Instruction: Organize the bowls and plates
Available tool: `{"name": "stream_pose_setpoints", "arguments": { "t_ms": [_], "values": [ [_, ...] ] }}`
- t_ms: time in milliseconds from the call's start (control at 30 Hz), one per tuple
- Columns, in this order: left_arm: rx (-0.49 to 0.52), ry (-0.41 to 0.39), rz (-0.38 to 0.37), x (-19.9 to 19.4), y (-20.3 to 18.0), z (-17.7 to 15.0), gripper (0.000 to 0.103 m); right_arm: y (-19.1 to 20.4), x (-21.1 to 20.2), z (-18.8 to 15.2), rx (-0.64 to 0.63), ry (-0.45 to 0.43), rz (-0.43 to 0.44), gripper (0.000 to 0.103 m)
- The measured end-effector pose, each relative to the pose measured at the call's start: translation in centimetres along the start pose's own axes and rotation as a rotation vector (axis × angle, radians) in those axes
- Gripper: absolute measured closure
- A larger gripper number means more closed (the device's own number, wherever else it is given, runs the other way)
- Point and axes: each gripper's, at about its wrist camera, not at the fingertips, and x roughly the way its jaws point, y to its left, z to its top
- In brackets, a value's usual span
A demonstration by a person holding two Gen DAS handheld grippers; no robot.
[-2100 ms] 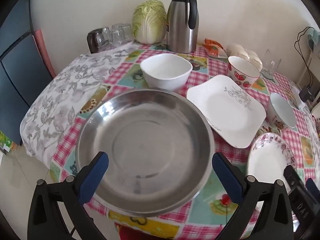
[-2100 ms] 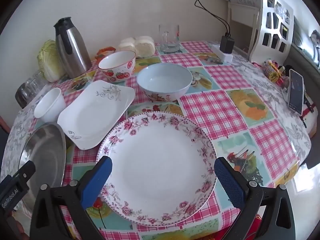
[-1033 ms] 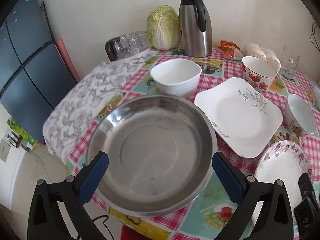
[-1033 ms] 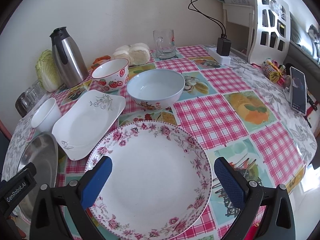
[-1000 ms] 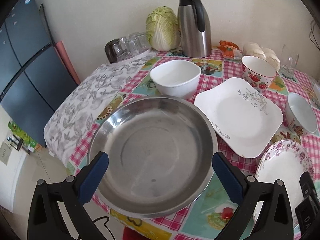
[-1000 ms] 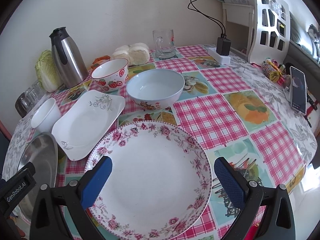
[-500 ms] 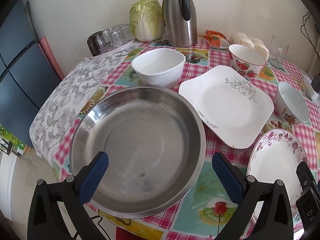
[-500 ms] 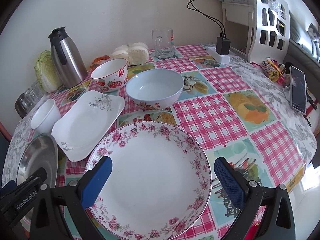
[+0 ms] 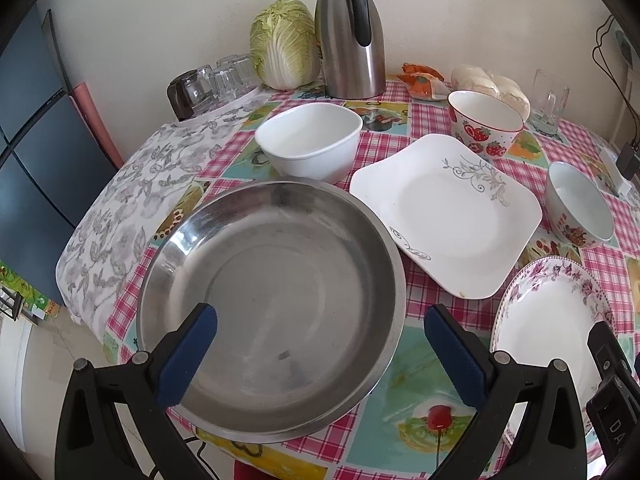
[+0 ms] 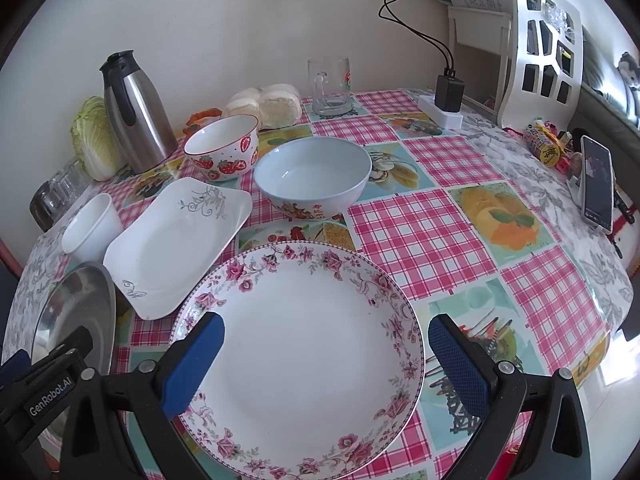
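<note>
Above the steel pan (image 9: 276,300) and floral plate (image 10: 308,344), both grippers' jaws gape wide; each should pinch a rim squarely.

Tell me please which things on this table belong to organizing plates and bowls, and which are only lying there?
Belong: steel pan, square plate, floral plate, white bowl, strawberry bowl, blue bowl.

Lying about: thermos, cabbage, glass mug, phone.

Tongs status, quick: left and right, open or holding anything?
Left tongs: open, empty, over the steel pan.
Right tongs: open, empty, over the floral plate.
</note>
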Motion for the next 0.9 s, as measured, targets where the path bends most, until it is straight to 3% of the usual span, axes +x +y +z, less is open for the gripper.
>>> {"name": "stream_pose_setpoints", "arguments": {
  "t_ms": [900],
  "values": [
    [-0.004, -0.019, 0.002, -0.31, 0.78, 0.08, 0.0, 0.89, -0.5, 0.11, -0.041, -0.033, 0.019, 0.0]
  ]
}}
